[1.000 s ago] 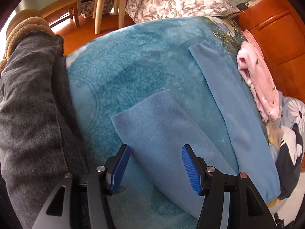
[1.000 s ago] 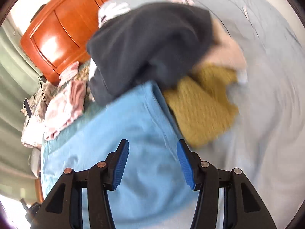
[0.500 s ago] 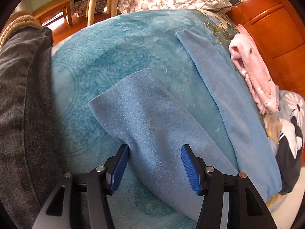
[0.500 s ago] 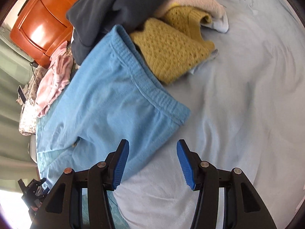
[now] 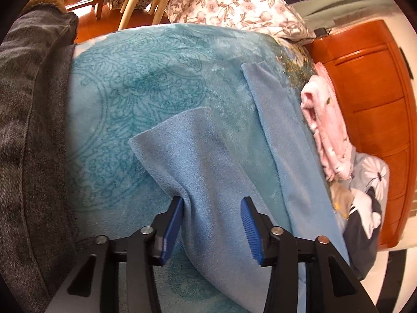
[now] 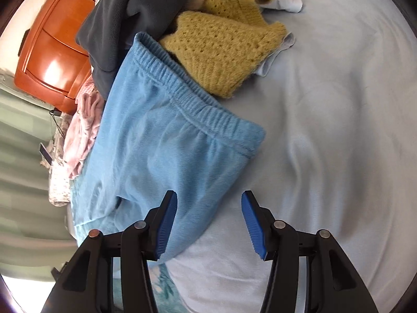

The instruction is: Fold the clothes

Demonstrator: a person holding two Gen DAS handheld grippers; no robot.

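**A:** Where do the light blue fleece trousers lie?

**B:** Spread on the bed. The elastic waistband sits at the far end in the right wrist view, its far edge touching a mustard knit sweater. In the left wrist view the two legs run apart over the teal patterned blanket: the near leg is rumpled and pulled up between the fingers, and the far leg lies straight on the right.

**A:** And the grippers?

**B:** The left gripper has its jaws wide, straddling the near leg, cloth touching the left pad; they have not closed on it. The right gripper is wide too, over the trousers' edge near the hip, holding nothing.

**A:** Which step, then?

**B:** I'd judge the lengthwise fold, one leg onto the other. That calls for pinching the near leg and the waist side, then carrying both across to the far leg.

**A:** Anything in the way?

**B:** A dark grey garment and the sweater crowd the waistband; a pink floral garment lies just beside the far leg. A person's grey trouser leg is at the left.
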